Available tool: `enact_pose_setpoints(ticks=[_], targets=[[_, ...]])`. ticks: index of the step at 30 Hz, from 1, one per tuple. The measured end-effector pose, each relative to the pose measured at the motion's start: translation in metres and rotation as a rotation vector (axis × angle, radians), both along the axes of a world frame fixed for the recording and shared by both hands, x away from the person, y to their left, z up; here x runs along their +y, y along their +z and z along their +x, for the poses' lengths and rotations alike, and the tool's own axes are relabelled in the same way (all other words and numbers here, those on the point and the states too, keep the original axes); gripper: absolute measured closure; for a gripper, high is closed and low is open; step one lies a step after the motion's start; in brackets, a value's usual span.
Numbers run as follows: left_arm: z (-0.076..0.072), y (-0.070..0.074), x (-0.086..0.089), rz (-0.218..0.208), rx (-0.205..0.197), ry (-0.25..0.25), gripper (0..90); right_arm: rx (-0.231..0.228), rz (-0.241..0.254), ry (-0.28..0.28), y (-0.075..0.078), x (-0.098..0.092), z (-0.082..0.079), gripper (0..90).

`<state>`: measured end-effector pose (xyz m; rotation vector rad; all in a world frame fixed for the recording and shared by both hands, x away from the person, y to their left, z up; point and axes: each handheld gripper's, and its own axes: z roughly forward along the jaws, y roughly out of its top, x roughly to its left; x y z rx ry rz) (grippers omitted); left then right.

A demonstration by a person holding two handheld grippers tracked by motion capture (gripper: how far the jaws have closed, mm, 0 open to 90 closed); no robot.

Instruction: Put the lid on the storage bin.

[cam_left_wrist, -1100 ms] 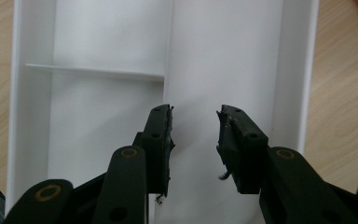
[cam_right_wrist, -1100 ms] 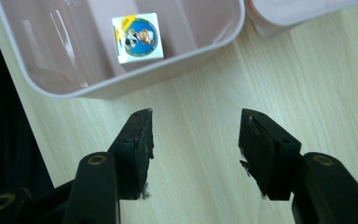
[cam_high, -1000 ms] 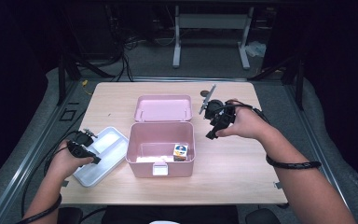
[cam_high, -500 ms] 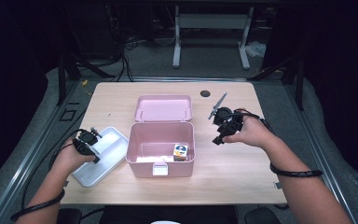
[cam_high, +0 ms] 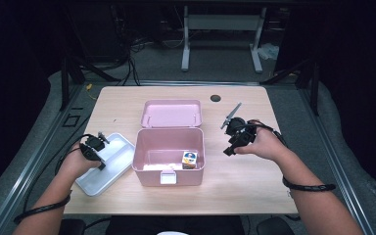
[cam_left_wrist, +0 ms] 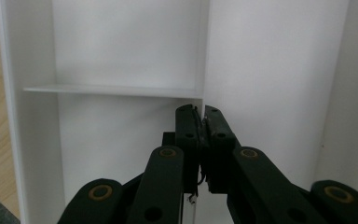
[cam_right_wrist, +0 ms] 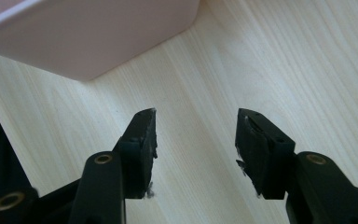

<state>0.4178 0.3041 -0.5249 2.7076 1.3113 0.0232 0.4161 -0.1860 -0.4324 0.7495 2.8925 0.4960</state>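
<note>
The high view is taken from above the person's side of the table (cam_high: pixel 235 196), facing forward and down; the whole tabletop is covered from a distance. The left gripper view is taken along the 2 black jaws of the left gripper (cam_left_wrist: pixel 200 122), very close above the white tray (cam_left_wrist: pixel 270 60), which is also seen at the left of the high view. The right gripper view is taken close to the tabletop, with a corner of the pink box (cam_right_wrist: pixel 88 32) shared with the high view.
</note>
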Motion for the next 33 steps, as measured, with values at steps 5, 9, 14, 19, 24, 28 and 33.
enact_pose_setpoints(ticks=[5,9,14,19,24,28,33], targets=[[0.003,0.000,-0.004,0.009,0.001,0.001,86.2,0.014,-0.005,-0.005,-0.001,-0.002,-0.001,48.1],[0.005,0.000,-0.007,0.027,0.010,-0.015,87.7,0.008,0.000,-0.012,0.001,-0.004,0.001,48.4],[0.006,0.000,-0.007,0.028,0.012,-0.037,89.0,0.005,0.017,-0.012,0.000,-0.001,0.002,49.0],[0.007,0.000,-0.007,0.033,0.019,-0.043,89.1,0.010,-0.006,0.009,-0.004,0.004,0.002,49.0],[0.009,0.002,-0.006,0.035,0.032,-0.056,89.2,0.023,-0.004,0.008,-0.002,0.003,0.002,49.0],[0.011,0.010,-0.004,-0.001,0.025,-0.047,89.2,0.028,-0.011,0.011,-0.001,0.001,0.002,49.1],[0.011,0.026,-0.003,-0.005,0.019,-0.065,89.2,0.022,-0.001,-0.006,-0.004,-0.004,0.001,49.7]])
